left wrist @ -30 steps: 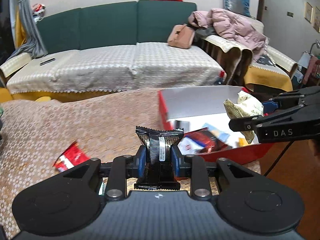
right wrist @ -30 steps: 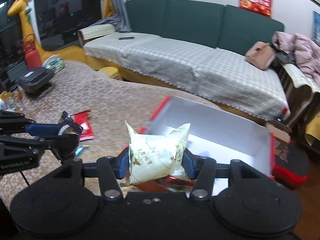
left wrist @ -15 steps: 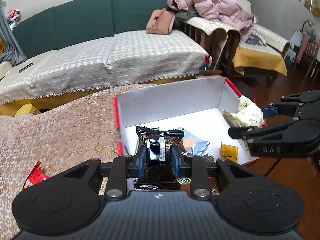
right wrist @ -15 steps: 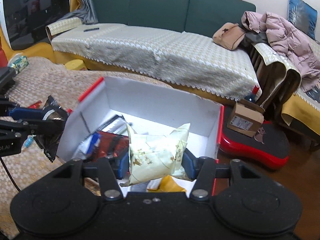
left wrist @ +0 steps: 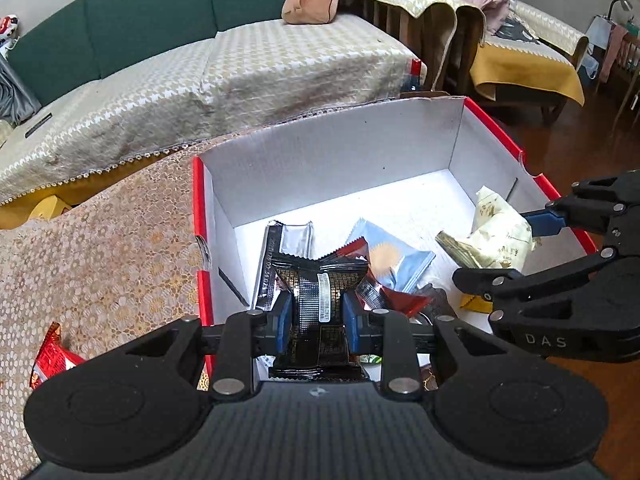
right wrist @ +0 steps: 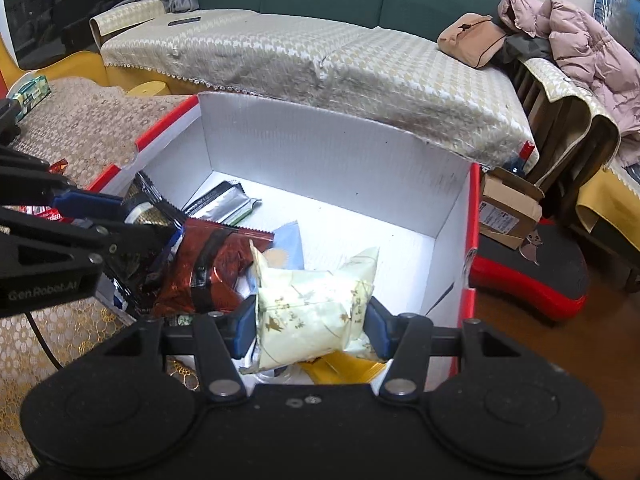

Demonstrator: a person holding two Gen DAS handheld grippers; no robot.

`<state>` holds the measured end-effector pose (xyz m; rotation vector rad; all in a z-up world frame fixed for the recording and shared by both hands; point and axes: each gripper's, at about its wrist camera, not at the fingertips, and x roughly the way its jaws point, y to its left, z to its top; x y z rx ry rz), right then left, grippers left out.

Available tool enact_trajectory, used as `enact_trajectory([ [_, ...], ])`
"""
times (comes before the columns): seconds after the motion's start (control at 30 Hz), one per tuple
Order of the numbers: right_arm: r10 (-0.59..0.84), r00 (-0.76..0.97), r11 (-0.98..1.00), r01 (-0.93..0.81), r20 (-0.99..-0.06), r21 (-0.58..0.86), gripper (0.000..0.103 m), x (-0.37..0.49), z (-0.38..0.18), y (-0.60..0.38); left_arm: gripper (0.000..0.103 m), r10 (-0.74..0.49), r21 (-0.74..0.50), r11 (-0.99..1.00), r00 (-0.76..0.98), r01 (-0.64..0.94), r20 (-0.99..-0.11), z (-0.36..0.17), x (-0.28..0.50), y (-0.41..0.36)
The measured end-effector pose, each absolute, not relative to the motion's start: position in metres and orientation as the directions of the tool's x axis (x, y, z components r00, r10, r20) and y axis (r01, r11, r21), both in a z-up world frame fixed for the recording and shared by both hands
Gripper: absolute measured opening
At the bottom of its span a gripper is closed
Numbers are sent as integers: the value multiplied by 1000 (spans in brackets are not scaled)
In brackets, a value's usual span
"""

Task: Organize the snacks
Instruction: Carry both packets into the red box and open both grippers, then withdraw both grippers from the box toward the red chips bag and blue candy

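Left gripper [left wrist: 315, 316] first: its fingers [left wrist: 283, 322] sit close together, clamped on a black snack packet [left wrist: 320, 296] with a gold pattern and a white label strip down the middle. The packet stands upright between the blue pads, crimped top edge fanning out above them. The gripper tilts steeply down and hangs over the near-left part of the box [left wrist: 328, 152], a white-walled carton with red outer edges sitting on the lace-covered tabletop [left wrist: 100, 248].

Right gripper [right wrist: 311, 326]: fingers [right wrist: 245, 330] about halfway apart, squeezing a puffy cream packet [right wrist: 312, 312] with little gold prints. It bulges up between the pads, and the gripper also angles down into the box, over the near-right part. From the left camera that same cream packet shows at about 3 o'clock, just inside the right wall.

Already lying in the box: a silver wrapper [right wrist: 222, 200] toward 11 o'clock in the right view, a dark red bag [right wrist: 212, 268] at about 9, a light blue packet [right wrist: 286, 248] poking out behind the cream one, and something yellow [right wrist: 344, 368] down by the near edge.

One red packet [left wrist: 50, 360] lies out on the tabletop, at 8 o'clock in the left view, well apart from the box.
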<state>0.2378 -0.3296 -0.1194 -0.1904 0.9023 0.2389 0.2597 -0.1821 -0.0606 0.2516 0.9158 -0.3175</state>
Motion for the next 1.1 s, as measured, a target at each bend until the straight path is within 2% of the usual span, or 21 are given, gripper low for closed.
enact_trajectory([
  [0.33, 153, 601, 956, -292, -785, -38, 63, 231, -114, -331, 29, -177, 41, 932, 551, 360, -816, -55, 253, -174],
  [0.4, 152, 610, 958, -284, -778, -35, 72, 227, -110, -333, 36, -188, 28, 933, 555, 358, -811, -50, 250, -171],
  [0.43, 157, 614, 959, -283, -773, -30, 83, 225, -107, -335, 40, -191, 25, 934, 559, 356, -807, -48, 248, -169],
  [0.47, 164, 622, 959, -281, -766, -22, 88, 222, -104, -336, 47, -193, 22, 936, 565, 353, -802, -45, 246, -168],
  [0.63, 181, 647, 963, -270, -740, -1, 89, 207, -88, -342, 53, -210, 2, 940, 582, 342, -786, -32, 233, -158],
  [0.7, 190, 657, 963, -269, -730, 8, 91, 201, -82, -342, 63, -213, -3, 943, 597, 334, -774, -26, 225, -153],
  [0.83, 212, 674, 960, -279, -707, 21, 94, 184, -69, -337, 65, -221, -18, 948, 614, 319, -758, -15, 210, -141],
  [0.93, 230, 686, 956, -291, -690, 30, 102, 171, -61, -331, 69, -220, -16, 950, 632, 312, -743, -8, 196, -133],
  [1.0, 242, 693, 953, -301, -679, 32, 102, 161, -55, -325, 75, -219, -14, 952, 648, 306, -730, -4, 186, -126],
  [1.1, 247, 700, 950, -312, -670, 24, 102, 148, -48, -314, 79, -220, -18, 955, 667, 295, -712, 1, 172, -116],
])
